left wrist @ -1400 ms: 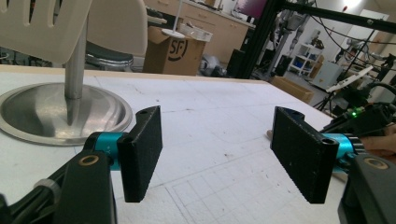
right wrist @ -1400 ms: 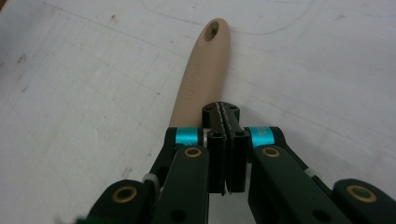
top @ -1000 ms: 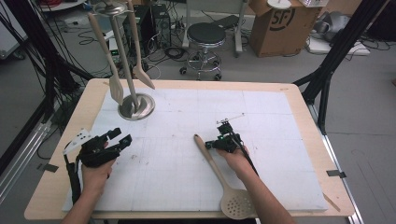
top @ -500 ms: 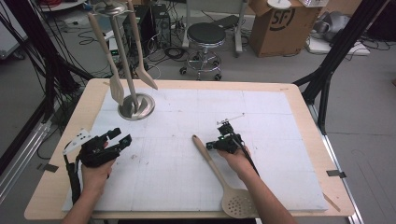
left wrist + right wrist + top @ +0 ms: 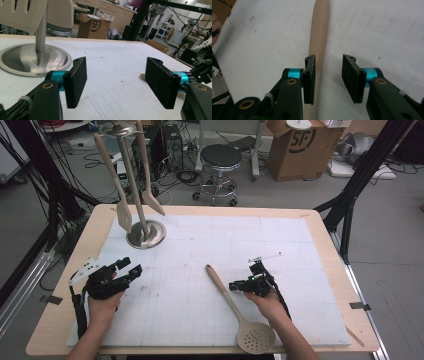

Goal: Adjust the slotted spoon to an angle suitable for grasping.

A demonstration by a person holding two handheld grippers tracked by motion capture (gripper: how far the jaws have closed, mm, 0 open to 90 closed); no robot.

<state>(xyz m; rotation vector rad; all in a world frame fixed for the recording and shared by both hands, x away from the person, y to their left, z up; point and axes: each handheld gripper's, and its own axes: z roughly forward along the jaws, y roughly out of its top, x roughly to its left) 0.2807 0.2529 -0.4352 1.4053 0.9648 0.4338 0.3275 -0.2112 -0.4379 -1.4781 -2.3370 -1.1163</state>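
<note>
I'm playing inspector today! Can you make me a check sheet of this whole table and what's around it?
Surface: white gridded mat on a wooden table.
Job's things: slotted spoon lying flat; rack with two utensils hanging.
Clutter: nothing seen.
Grippers: left gripper open, holding nothing; right gripper has just been opening, spoon handle between its jaws.
Cables: one trails from each gripper.
Surroundings: stool, cardboard box.

Black right gripper [image 5: 328, 80], teal jaw collars, brass pivot screws, trailing black cable

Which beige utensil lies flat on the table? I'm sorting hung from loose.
The beige perforated spoon beside the right gripper; the two spatulas hang from the steel stand.
</note>
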